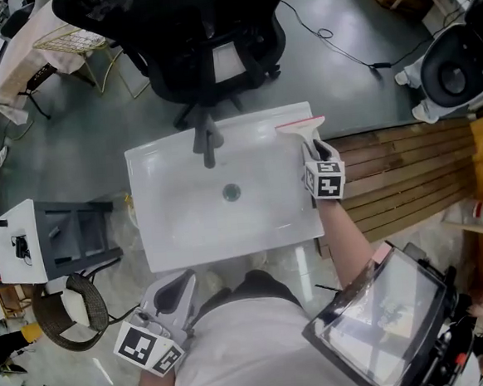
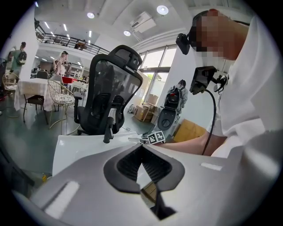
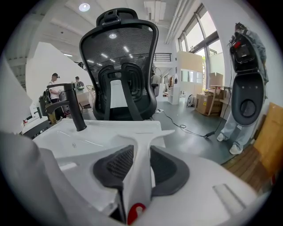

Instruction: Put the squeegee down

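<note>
The squeegee (image 1: 301, 127), white with a pink blade, lies with its blade across the back right corner of the white sink (image 1: 152, 162). My right gripper (image 1: 313, 146) is shut on its handle from the near side. In the right gripper view the white handle (image 3: 135, 185) runs between the two dark pads, which sit against its sides, and the blade end (image 3: 154, 134) rests on the sink's rim (image 3: 88, 132). My left gripper (image 1: 176, 291) hangs low by the person's body, off the sink's near left edge. It is shut and holds nothing (image 2: 141, 159).
A black faucet (image 1: 207, 141) stands at the sink's back middle. A black office chair (image 1: 213, 40) is behind the sink. Wooden slats (image 1: 407, 175) lie to its right, a grey stand (image 1: 70, 239) to its left. A wrapped screen (image 1: 384, 318) sits at the lower right.
</note>
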`<state>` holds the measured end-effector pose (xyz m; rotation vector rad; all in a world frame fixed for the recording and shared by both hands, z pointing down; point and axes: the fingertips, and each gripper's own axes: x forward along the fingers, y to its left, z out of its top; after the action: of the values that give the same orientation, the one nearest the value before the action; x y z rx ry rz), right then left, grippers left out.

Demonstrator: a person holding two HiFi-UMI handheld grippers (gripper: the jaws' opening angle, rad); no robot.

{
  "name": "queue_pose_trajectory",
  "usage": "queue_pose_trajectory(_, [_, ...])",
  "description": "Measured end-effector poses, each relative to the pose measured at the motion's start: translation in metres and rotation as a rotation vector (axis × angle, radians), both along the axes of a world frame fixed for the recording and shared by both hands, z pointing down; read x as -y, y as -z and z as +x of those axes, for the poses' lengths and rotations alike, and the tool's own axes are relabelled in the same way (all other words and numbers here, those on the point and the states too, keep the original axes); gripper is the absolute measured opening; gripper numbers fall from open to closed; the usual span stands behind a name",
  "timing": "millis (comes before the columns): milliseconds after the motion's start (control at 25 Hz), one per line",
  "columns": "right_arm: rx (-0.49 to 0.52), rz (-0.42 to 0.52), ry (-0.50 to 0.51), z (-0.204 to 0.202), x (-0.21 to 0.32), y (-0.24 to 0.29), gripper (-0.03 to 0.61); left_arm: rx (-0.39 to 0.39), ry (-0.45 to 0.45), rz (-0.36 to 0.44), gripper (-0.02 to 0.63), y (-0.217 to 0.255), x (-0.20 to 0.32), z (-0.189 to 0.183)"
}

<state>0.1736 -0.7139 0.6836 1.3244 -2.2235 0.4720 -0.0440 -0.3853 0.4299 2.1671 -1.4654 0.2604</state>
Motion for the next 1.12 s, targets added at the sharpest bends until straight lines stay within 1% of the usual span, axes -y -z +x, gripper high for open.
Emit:
queue_pose_trajectory(160, [0.002,0.003,-0.007,0.000,-0.002,0.004,0.134,-0.007,-0.010,0.012,0.003,0.004,-0.002,-0.003])
queue_pose_trajectory(400, [-0.005,0.038,-0.024,0.005,-0.022,0.022,0.135,-0.021,-0.041,0.043,0.003,0.006,-0.019,-0.013])
queue_pose_trajectory(600, [-0.020,0.052,-0.044,0.007,-0.059,0.041,0.135,-0.037,-0.079,0.067,0.003,0.013,-0.043,-0.025])
queue_pose_trajectory(840, [-0.039,0.073,-0.056,-0.006,-0.119,0.066,0.133,-0.067,-0.133,0.100,0.003,0.020,-0.083,-0.046])
queue_pose_trajectory(1000, [-0.036,0.084,-0.063,-0.021,-0.167,0.086,0.100,-0.086,-0.170,0.121,0.003,0.024,-0.114,-0.062])
queue_pose_trajectory(1120, [-0.036,0.093,-0.074,-0.031,-0.204,0.104,0.014,-0.099,-0.191,0.133,0.003,0.029,-0.137,-0.075])
